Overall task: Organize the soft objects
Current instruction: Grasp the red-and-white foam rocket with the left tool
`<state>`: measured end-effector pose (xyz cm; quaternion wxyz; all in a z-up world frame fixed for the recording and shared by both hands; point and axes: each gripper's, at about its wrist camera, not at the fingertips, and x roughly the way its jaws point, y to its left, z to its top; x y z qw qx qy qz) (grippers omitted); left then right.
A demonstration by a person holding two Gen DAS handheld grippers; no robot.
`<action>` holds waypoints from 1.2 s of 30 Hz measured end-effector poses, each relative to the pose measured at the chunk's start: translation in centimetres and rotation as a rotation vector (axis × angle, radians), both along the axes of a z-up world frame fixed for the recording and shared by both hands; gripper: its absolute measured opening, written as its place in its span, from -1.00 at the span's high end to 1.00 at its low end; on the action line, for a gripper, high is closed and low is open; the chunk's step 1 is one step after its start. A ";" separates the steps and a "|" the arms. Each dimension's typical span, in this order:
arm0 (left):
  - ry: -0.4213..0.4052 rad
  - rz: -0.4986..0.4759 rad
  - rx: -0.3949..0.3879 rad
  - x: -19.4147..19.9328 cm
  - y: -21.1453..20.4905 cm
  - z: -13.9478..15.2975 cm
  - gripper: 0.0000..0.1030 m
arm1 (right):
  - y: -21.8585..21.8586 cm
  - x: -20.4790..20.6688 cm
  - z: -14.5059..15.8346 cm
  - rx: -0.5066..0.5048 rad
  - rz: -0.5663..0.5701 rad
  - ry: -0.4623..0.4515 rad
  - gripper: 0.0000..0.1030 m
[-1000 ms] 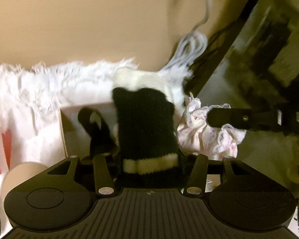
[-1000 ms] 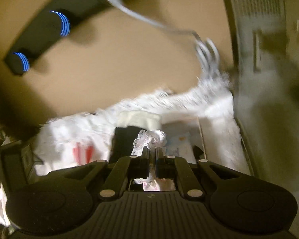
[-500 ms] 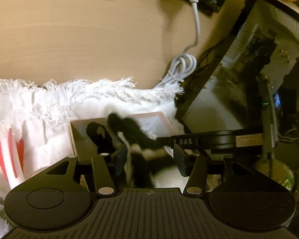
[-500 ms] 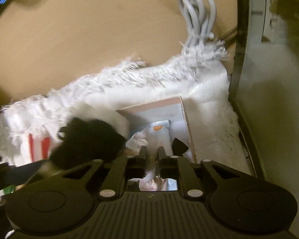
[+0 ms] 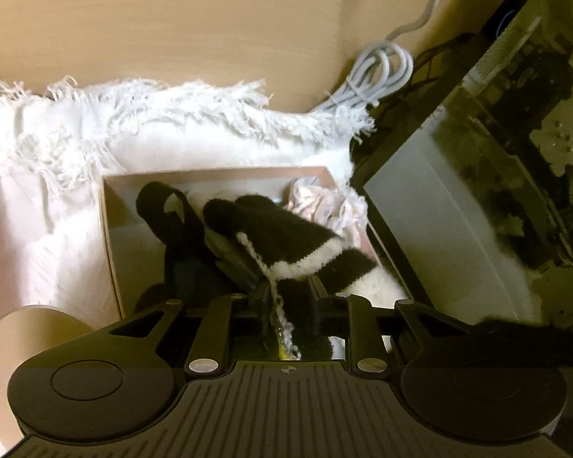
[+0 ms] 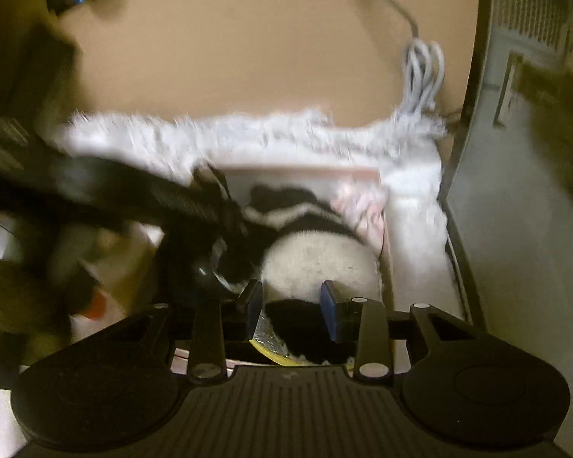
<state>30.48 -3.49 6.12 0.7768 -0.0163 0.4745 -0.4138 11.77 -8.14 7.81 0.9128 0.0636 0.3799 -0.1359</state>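
Resting on a fringed white rug (image 5: 195,122) over a tan floor (image 5: 172,19), with a dark cabinet (image 5: 420,206) at the right: an open shallow cardboard box (image 5: 109,229) already taking in soft things. Lying inside it, a black-and-white fuzzy sock (image 5: 286,244) draped across the middle, a pale pink lacy cloth (image 5: 324,206) tucked into the far right corner, and a dark strap-like item (image 5: 172,221) at the left, so sorting looking well under way though not finished. Closing on the sock's near end, the left gripper (image 5: 288,297), pads pinching dark knit and a loose white yarn strand. Opening above the sock's white fluffy part (image 6: 317,263), the right gripper (image 6: 292,297), blue pads apart and nothing pressed between them. Showing only in the right wrist view, blurred: the left gripper's arm reaching in from the left and clutter beyond the box. Showing only in the left view: a round tan object (image 5: 26,336) beside the box, its kind unclear.
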 end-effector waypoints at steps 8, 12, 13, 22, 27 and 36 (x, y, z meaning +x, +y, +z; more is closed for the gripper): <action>-0.063 0.122 -0.153 -2.7 6.4 3.8 0.55 | 0.4 1.2 -1.7 -0.054 0.028 0.042 0.19; -0.145 0.233 -0.233 -5.7 12.0 5.6 0.55 | -0.4 1.3 -2.0 0.028 0.041 0.014 -0.25; -0.162 0.265 -0.245 -6.5 13.7 5.8 0.55 | -0.4 1.4 -2.1 0.039 0.040 0.008 -0.34; -0.196 0.584 -0.209 -10.3 25.4 2.8 0.55 | 2.1 1.6 -2.6 -0.109 0.065 -0.016 -0.53; -0.168 0.640 -0.075 -11.8 27.8 -0.4 0.55 | 2.6 -1.1 -0.6 -0.091 0.066 -0.074 -0.53; -0.153 0.563 -0.073 -12.4 25.7 -1.9 0.54 | 6.7 -5.5 2.4 -0.119 0.216 -0.127 -0.53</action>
